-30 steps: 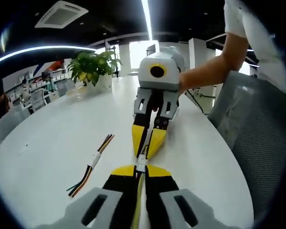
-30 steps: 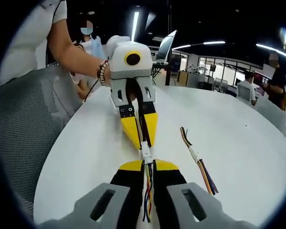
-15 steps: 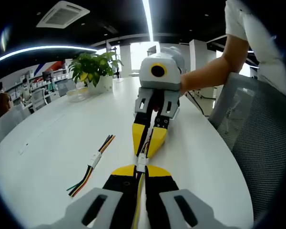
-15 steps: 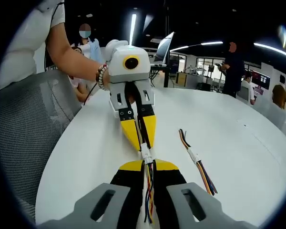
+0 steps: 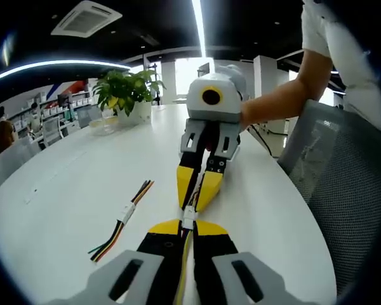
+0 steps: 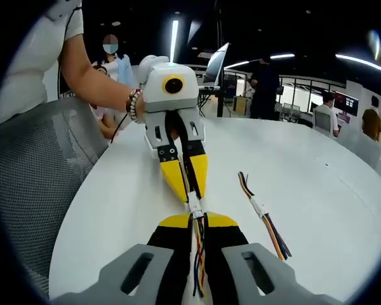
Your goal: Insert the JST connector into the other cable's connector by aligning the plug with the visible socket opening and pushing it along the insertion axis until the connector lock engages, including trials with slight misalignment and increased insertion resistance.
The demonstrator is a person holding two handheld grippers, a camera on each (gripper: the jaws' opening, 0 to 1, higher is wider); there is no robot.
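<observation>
Open-plan office with ceiling light strips behind a round white tabletop [image 5: 76, 184], potted plant [image 5: 126, 89] at 11 o'clock in the left gripper view. Met tip to tip over the tabletop: left hand-held gripper [image 5: 186, 227] clenched on its cable [image 5: 185, 254], right hand-held gripper [image 6: 197, 220] clenched on its multicoloured cable [image 6: 198, 254], white JST connector [image 6: 194, 205] joined between the yellow tips. Lying loose at 3 o'clock of the joint in the right gripper view, a spare cable [image 6: 265, 216] with its own white connector.
</observation>
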